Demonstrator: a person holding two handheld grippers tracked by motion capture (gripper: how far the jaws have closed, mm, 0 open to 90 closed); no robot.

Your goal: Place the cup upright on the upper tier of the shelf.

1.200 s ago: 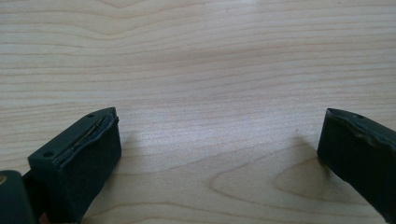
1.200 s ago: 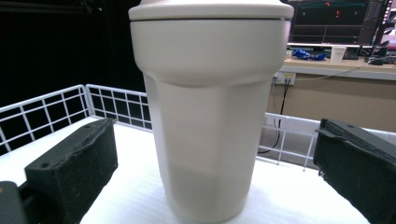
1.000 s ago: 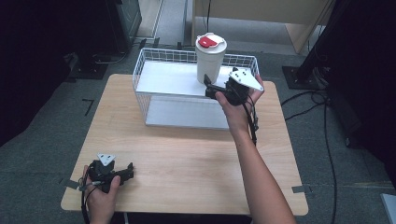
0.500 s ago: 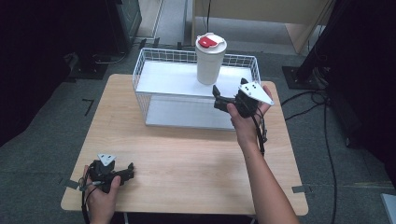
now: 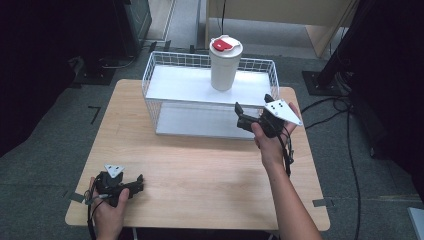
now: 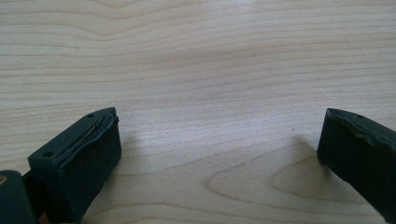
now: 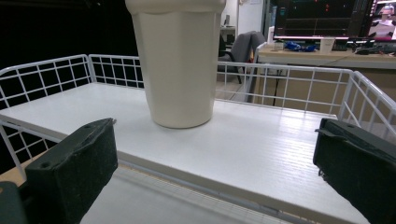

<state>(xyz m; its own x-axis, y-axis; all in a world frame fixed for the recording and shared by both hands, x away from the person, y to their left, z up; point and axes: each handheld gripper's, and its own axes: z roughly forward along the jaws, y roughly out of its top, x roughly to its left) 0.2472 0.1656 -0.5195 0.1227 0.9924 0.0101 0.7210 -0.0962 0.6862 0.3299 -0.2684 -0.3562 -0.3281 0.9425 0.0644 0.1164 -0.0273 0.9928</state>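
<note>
Right tongs are spread wide and empty, and they've pulled back off the cup: a second ago they sat right up against it, and now they hang in front of the rack's near edge, with clear air between them and the tumbler. In the right gripper view the two black jaws stand well apart with the cream cup upright between and beyond them, untouched.

So that's the release done, by the look of it. The cup, red tab on its lid, stands on the upper white shelf of the wire rack, toward the back right, upright and steady. Placement looks complete; what remains is judged to be the retreat, and the hand is already drawing toward the person's side.

Left tongs, meanwhile, haven't budged. They rest low at the near left corner of the bench, jaws wide with nothing between them but bare wood grain in the left gripper view. That hand is idle, well apart from the rack.

One thing to watch: the right gripper's cable trails down along the forearm, close to the rack's front corner as the arm withdraws.
</note>
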